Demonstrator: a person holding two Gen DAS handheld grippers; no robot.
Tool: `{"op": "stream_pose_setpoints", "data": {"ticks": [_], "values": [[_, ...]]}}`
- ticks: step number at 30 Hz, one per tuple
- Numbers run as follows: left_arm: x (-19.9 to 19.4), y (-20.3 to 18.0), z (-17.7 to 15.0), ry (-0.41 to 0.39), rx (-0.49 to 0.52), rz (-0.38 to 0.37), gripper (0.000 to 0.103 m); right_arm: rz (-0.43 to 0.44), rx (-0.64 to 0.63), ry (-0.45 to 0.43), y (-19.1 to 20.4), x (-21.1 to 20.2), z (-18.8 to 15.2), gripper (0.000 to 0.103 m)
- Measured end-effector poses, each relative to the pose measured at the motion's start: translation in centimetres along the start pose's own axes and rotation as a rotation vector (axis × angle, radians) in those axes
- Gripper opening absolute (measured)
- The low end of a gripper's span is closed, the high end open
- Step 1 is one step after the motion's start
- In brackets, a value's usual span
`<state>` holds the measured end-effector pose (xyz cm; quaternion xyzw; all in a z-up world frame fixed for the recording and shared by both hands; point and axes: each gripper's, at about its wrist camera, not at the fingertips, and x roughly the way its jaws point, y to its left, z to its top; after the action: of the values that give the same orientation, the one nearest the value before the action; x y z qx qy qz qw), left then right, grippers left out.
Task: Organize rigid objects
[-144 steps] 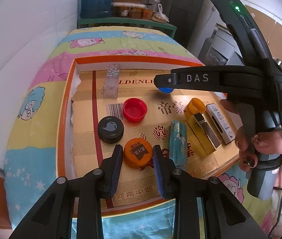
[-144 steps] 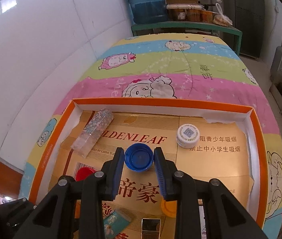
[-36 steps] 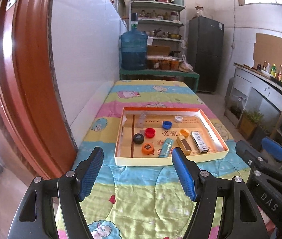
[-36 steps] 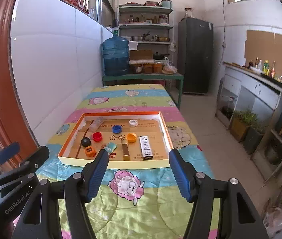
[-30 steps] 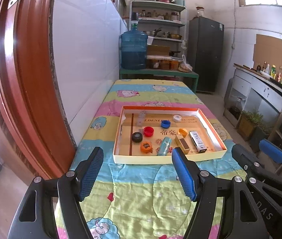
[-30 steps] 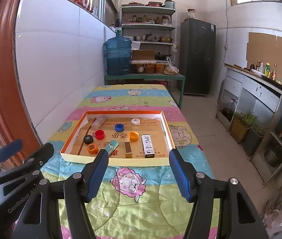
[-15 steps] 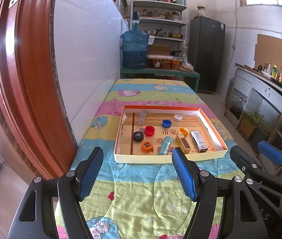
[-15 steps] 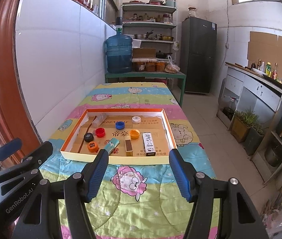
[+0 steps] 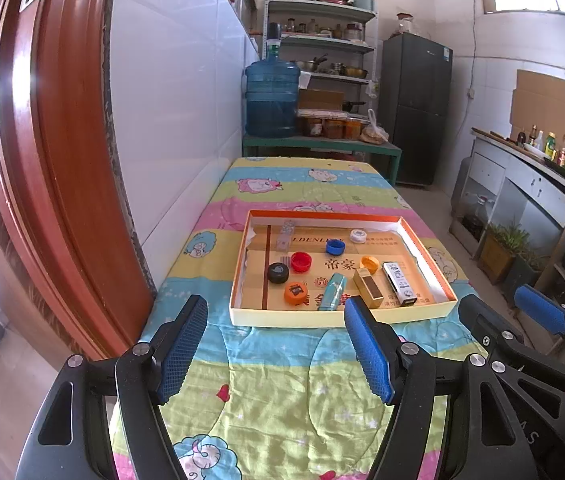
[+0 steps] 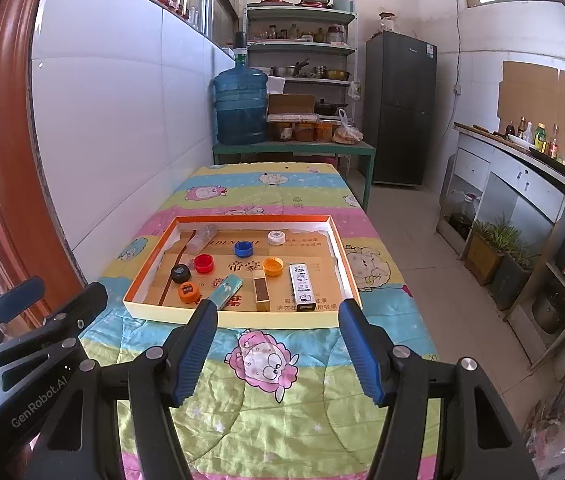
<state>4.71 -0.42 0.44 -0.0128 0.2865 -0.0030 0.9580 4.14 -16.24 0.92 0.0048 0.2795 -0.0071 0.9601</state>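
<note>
Your left gripper (image 9: pixel 276 344) stands wide apart with nothing between its blue ribbed pads (image 9: pixel 184 346), low in the centre of the left wrist view, over the striped cartoon-print quilt (image 9: pixel 282 392) that covers the bench. Your right gripper (image 10: pixel 278 350) is spread just as wide and also holds nothing, low in the centre of its own view.

The shallow orange-rimmed cardboard tray (image 10: pixel 238 316) sits mid-frame in both views, beyond the fingertips and well apart from them. Inside it, in the right wrist view, the black round cap (image 10: pixel 180 273) lies at the left, with the red bottle cap (image 10: pixel 204 263) just beside it up and to the right. The orange cap with a dark label (image 10: pixel 187 292) is below those two. The blue bottle cap (image 10: pixel 243 249) and the white round cap (image 10: pixel 276 237) sit toward the tray's upper part, and the plain orange cap (image 10: pixel 273 265) lies near the middle. Along the lower edge lie the teal printed box (image 10: pixel 226 287), tilted, the gold slim box (image 10: pixel 261 289) and the white printed box (image 10: pixel 301 280). A clear speckled tube (image 10: pixel 201 238) rests in the upper left corner.
</note>
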Motion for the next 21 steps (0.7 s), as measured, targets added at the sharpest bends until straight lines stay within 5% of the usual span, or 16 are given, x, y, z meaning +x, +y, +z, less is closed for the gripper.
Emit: {"op": "stream_pose_setpoints", "data": {"ticks": [21], "values": [[0.0, 0.04, 0.0, 0.0, -0.001, -0.002, 0.073, 0.005, -0.004, 0.006, 0.11, 0.28, -0.19, 0.063]]}}
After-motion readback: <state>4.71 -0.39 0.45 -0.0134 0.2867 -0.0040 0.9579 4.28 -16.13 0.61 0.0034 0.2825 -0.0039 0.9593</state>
